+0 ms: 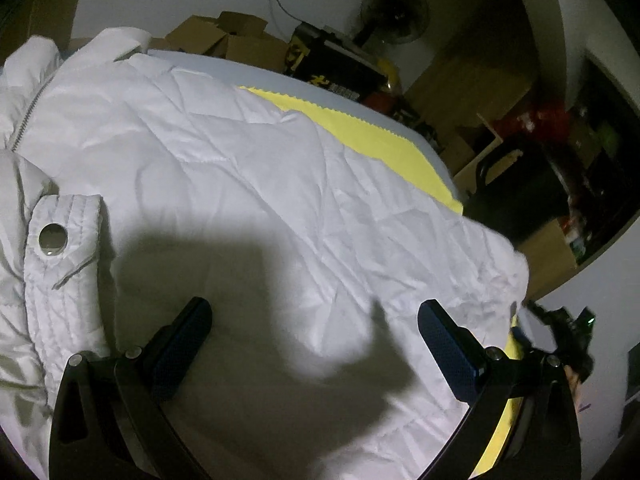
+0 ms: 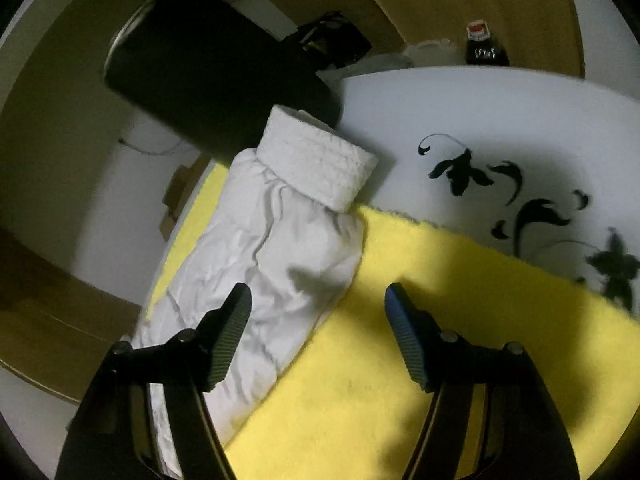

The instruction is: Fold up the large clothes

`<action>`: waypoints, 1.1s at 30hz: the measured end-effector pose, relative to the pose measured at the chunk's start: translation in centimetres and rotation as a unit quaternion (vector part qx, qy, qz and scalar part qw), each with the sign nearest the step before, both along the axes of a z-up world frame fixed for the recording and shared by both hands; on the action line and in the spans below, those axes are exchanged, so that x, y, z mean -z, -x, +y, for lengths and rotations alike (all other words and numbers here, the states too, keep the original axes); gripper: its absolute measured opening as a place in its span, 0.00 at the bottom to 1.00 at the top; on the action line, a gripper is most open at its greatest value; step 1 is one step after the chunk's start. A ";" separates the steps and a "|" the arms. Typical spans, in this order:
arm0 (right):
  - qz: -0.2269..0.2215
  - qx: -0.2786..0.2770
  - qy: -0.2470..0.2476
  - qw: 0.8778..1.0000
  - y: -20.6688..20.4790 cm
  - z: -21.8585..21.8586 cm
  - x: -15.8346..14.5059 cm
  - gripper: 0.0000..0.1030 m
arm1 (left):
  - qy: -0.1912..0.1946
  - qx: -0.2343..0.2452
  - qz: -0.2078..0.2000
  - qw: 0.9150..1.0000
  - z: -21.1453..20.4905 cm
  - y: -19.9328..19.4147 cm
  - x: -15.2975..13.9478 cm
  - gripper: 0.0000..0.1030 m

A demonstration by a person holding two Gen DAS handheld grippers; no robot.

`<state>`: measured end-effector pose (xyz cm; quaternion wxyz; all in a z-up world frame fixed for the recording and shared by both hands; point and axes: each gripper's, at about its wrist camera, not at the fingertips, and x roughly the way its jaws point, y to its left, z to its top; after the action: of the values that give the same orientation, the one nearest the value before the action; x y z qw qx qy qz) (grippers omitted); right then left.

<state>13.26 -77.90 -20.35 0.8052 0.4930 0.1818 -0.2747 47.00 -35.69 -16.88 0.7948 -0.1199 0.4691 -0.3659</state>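
A white quilted jacket (image 1: 248,168) lies spread over a yellow cloth (image 1: 360,132) on a white table. Its zipper runs at the far left, and a tab with a metal snap (image 1: 52,237) lies at the left. My left gripper (image 1: 316,312) is open just above the jacket's body and holds nothing. In the right wrist view a white sleeve (image 2: 276,248) with a ribbed cuff (image 2: 320,164) lies on the yellow cloth (image 2: 440,340). My right gripper (image 2: 318,300) is open over the sleeve's right edge, its left finger (image 2: 228,336) above the sleeve.
The white table (image 2: 460,108) has a black flower pattern (image 2: 536,216). A black chair back (image 2: 208,64) stands beyond the sleeve cuff. A dark bottle (image 2: 484,48) stands at the table's far edge. Cardboard boxes (image 1: 236,40) and a fan (image 1: 394,12) stand behind the table.
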 end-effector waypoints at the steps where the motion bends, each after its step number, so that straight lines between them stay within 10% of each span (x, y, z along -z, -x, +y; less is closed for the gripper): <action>1: -0.001 0.002 0.003 1.000 -0.1 -0.3 0.0 0.68 | 0.007 -0.003 0.004 1.000 0.1 -0.3 0.1 1.00; 10: 0.001 -0.019 0.050 0.999 -2.8 -0.6 0.1 0.71 | 0.048 0.015 0.010 0.999 -0.3 -0.7 0.2 1.00; 14: 0.025 -0.021 0.058 0.998 -3.6 -0.6 0.3 0.26 | 0.045 0.023 0.019 0.999 -0.8 -1.0 0.5 1.00; 18: 0.015 -0.017 0.063 0.998 -3.0 -0.2 -0.1 0.10 | 0.046 0.031 0.021 0.998 -0.9 -1.0 0.6 1.00; 33: -0.154 -0.113 0.235 0.953 -4.4 16.6 -16.1 0.07 | 0.067 0.013 -0.032 0.997 5.2 2.0 -6.9 1.00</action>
<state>17.64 -61.29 -4.21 0.9421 0.3028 0.0407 -0.1381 45.01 -30.45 -9.99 0.7946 -0.1552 0.4193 -0.4107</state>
